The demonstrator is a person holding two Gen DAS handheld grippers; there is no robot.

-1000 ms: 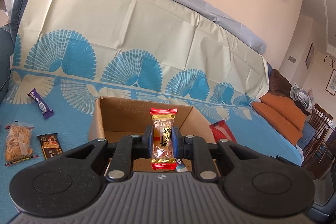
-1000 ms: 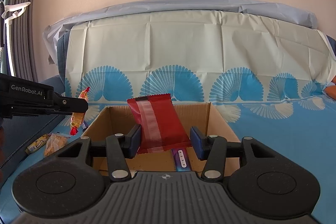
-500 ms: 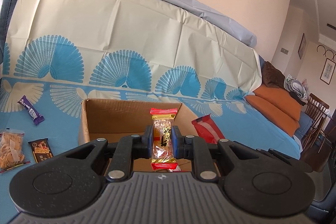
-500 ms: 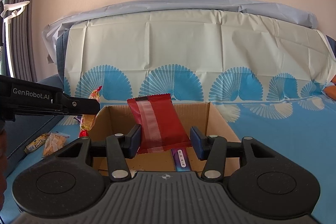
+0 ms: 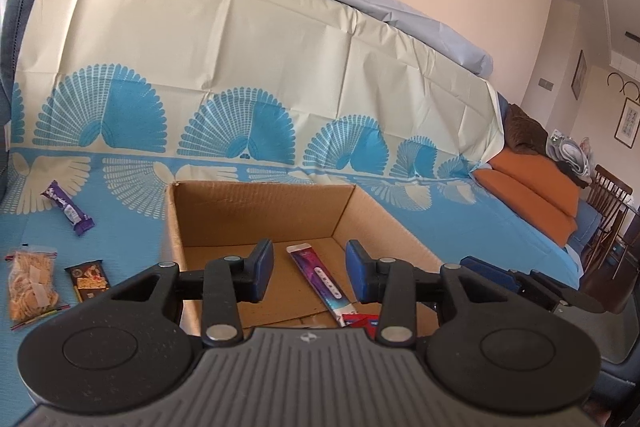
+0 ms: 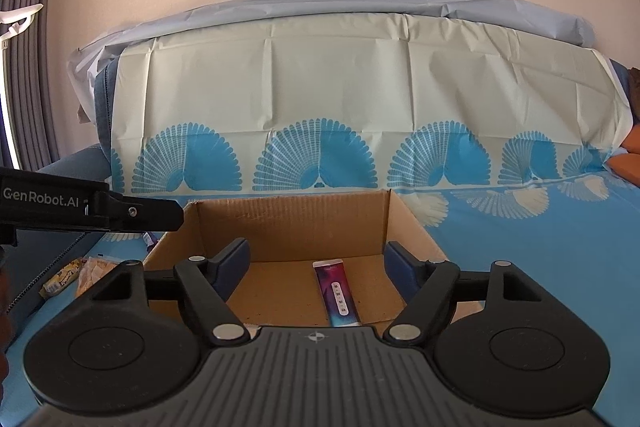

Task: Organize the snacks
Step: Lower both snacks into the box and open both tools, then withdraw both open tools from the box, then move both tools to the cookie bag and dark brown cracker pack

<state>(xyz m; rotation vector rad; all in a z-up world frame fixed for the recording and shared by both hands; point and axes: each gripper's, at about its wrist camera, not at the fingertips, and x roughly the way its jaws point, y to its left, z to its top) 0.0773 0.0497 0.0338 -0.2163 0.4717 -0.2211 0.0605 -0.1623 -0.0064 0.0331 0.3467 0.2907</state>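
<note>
Left wrist view: left claw [image 5: 310, 271] has just been opening; jaws now apart and empty, the amber candy gone from between them, judged dropped into the cardboard box [image 5: 256, 203] below. A purple snack bar [image 5: 320, 277] lies flat on the box floor, long axis running away from the camera, slightly aslant. Right wrist view: right claw [image 6: 316, 269] likewise just opened, jaws wide and empty, red packet released; purple snack bar [image 6: 336, 293] points toward the far wall.

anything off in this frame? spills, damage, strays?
Nothing spilled or damaged. Three snacks lie outside the cardboard box, left of it on the blue cover: a purple bar, a clear bag of crackers and a dark packet. Both grippers have just opened, empty, over the box.
</note>
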